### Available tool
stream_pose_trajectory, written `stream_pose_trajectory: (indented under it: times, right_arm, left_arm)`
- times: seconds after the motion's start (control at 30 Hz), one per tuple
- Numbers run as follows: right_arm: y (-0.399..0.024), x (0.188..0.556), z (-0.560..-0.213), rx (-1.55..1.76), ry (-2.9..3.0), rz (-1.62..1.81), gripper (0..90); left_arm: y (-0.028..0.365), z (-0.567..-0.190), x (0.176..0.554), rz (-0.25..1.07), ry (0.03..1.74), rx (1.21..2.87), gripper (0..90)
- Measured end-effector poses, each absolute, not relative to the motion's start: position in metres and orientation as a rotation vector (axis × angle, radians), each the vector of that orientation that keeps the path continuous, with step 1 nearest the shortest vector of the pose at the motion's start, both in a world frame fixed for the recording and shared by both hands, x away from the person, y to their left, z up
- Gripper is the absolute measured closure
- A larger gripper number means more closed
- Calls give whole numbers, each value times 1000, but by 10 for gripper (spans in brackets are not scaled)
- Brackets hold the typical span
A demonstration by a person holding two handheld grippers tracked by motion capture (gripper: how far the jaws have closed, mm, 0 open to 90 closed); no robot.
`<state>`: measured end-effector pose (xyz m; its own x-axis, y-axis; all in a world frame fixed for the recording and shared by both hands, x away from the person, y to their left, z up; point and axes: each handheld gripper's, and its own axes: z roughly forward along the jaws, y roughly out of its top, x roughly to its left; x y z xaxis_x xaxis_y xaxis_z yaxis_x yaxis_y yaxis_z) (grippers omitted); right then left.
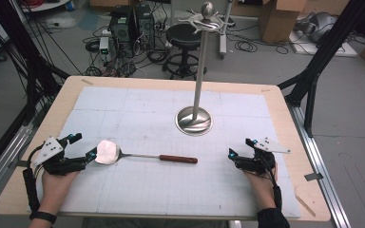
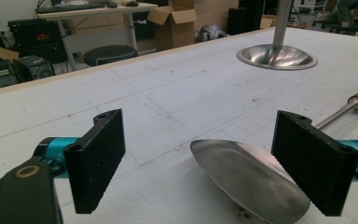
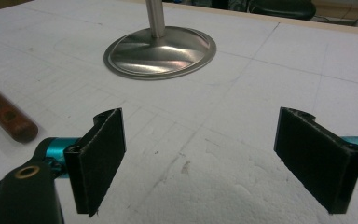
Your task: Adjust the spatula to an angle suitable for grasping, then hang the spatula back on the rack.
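1. The spatula (image 1: pixel 123 154) lies flat on the tabletop (image 1: pixel 275 102), its shiny blade toward the left gripper (image 1: pixel 81 147) and its brown wooden handle (image 1: pixel 178 159) pointing toward the right gripper (image 1: pixel 241 147). Nothing lifts it; it rests on the white gridded mat.
2. The left gripper has its jaws wide apart. In the left gripper view the blade (image 2: pixel 247 179) sits low between the two black pads (image 2: pixel 98 163), nearer the right-hand one; it seems to lie under that pad's edge, and no pad presses on it.
3. The right gripper also stands fully open and holds nothing. It rests on the mat well apart from the handle's end, which appears at the left edge of the right gripper view (image 3: pixel 4 119).
4. The metal stand (image 1: pixel 197 85) is upright near the middle of the tabletop, its round base (image 3: pixel 161 51) beyond both grippers and its hooked top (image 1: pixel 206 21) bare, with nothing hanging from it.
5. Judgement on progress: the work looks to be at its start. No grip has been made and the spatula is not yet raised. If the aim is to hang it on the stand, the grasp, the lift, the carry and the hooking all remain.
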<state>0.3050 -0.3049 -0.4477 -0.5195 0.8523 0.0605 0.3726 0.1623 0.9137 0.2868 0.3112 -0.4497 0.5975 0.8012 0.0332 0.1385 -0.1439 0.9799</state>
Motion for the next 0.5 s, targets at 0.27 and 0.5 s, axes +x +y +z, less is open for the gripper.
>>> stream_pose_trajectory:
  times: [0.27, 0.5]
  right_arm:
    - [-305, 305, -448, 1159, 1968, 1335, 158]
    - [-305, 305, -448, 1166, 1964, 1332, 160]
  left_arm:
    - [312, -450, 287, 694, 797, 1643, 180]
    - [312, -449, 287, 688, 791, 1641, 180]
